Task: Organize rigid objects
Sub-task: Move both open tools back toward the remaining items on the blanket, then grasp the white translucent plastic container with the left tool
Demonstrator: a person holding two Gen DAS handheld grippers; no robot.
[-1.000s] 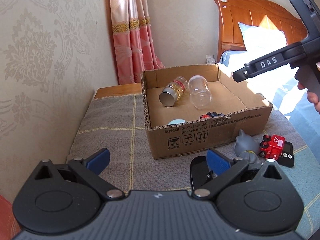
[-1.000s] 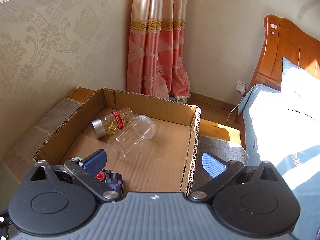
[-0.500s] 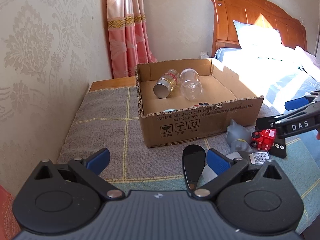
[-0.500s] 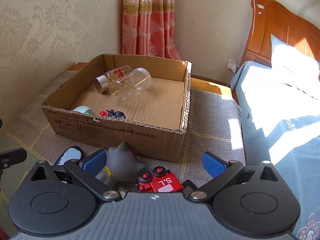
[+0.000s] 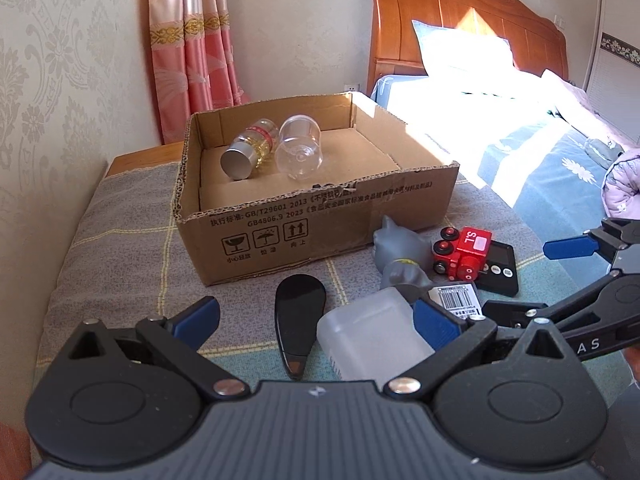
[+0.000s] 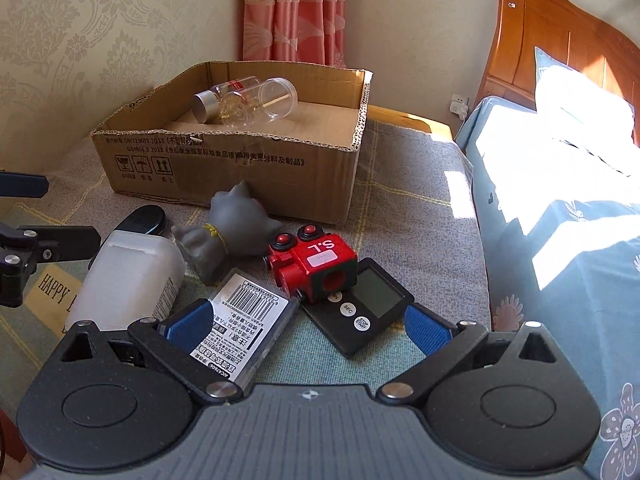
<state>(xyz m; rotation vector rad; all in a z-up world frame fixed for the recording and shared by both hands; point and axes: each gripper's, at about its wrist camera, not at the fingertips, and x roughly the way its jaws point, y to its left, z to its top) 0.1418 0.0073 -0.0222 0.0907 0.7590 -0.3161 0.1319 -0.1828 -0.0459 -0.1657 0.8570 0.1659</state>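
Approach step: right gripper (image 6: 308,328), jaws spread and empty, hovers over timer (image 6: 362,304) and red toy (image 6: 314,260), frame centre. Left gripper (image 5: 316,322) likewise spread. Next: close on one, carry to box (image 6: 240,160), upper left.

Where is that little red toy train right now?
In the right wrist view the red toy train lies outside the cardboard box, resting partly on the black timer, beside the grey cat figure.
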